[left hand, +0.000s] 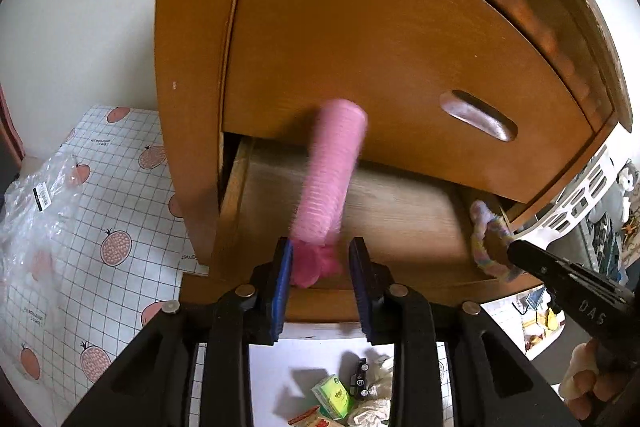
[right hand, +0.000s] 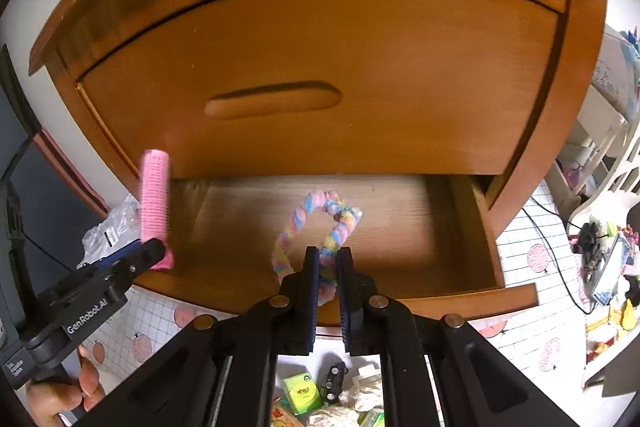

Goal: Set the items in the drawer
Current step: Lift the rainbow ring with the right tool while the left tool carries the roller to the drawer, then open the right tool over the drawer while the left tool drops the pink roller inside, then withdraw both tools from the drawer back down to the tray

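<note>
a white floor covering printed with a grid and pink fruit (left hand: 116, 247) runs beside the brown wooden nightstand (right hand: 320, 39), whose lower drawer (right hand: 440, 239) stands pulled out and looks bare inside.

your left gripper (left hand: 322, 259) carries a pink ribbed foam hair roller (left hand: 332, 167) that stands up and away from the fingers over the drawer's left end; only its pink tail sits between the blue pads, and in the left wrist view there is a gap on the right-hand side, so the hold looks loose or already let go. the roller should be light and springy, prone to roll once down, so take it across its ribbed body.

your right gripper (right hand: 328, 267) is clenched on a pastel braided fabric hair ring (right hand: 316, 227), which hangs over the drawer's middle. it is soft and limp, will flop rather than slide, and is best pinched on one strand as now.

both tools tilt steeply down toward the drawer mouth, your hands (right hand: 60, 395) low behind them. small boxes and crumpled paper (right hand: 360, 395) lie on the floor below.
</note>
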